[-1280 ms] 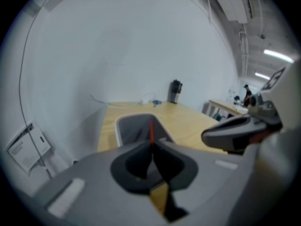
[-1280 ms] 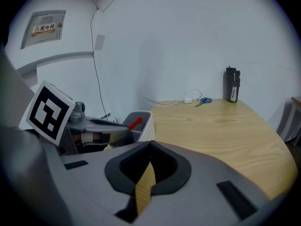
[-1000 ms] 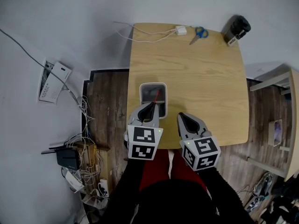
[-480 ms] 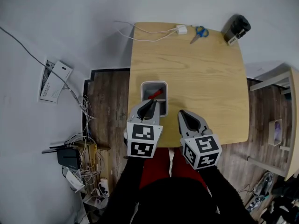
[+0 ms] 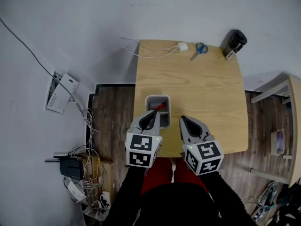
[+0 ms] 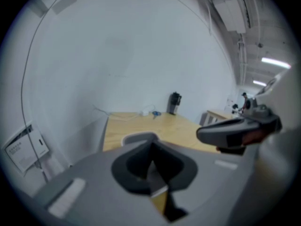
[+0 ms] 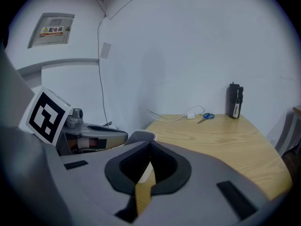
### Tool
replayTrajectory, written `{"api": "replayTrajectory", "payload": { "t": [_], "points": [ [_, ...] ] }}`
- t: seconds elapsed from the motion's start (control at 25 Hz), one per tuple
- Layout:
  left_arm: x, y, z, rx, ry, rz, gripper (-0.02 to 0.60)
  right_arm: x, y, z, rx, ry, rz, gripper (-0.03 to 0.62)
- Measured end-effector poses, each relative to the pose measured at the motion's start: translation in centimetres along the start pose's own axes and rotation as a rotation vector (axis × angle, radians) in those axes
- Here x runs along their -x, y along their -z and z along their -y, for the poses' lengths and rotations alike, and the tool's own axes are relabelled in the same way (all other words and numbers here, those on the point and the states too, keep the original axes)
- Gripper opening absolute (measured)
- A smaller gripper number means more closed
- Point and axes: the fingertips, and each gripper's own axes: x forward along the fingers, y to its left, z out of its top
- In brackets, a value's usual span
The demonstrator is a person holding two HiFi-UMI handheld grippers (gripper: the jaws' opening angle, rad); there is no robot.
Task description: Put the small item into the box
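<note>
1. The small red item [image 5: 158,107] is seen lying aslant inside the grey box [image 5: 164,119], toward its far end.
2. The box is set on the wooden table [image 5: 197,88], near the table's near left corner.
3. The left gripper [image 5: 151,117] is held at the near rim of the box; its jaws are pressed together with nothing between them, as shown in the left gripper view [image 6: 151,166].
4. The right gripper [image 5: 185,121] is held just right of the box, over the table's near edge; its jaws are likewise brought together and nothing is gripped [image 7: 149,161].
5. At the table's far edge, a white adapter [image 5: 182,46] with its cable, blue-handled scissors [image 5: 201,49] and a black container [image 5: 234,43] are placed, well apart from the box.
</note>
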Motion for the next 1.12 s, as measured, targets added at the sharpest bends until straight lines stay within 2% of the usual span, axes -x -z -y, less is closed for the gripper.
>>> {"api": "replayTrajectory", "payload": {
  "t": [0.44,1.12],
  "points": [
    [2.4,-2.7,-0.5,0.003,0.019,0.086,0.003,0.9,-4.0,-1.2,0.045,-0.026,0.089,0.008],
    [8.8,-6.8,-1.9,-0.020,-0.048,0.272,0.003,4.3,-8.2,-2.5,0.091,-0.043,0.222,0.008]
  ]
}}
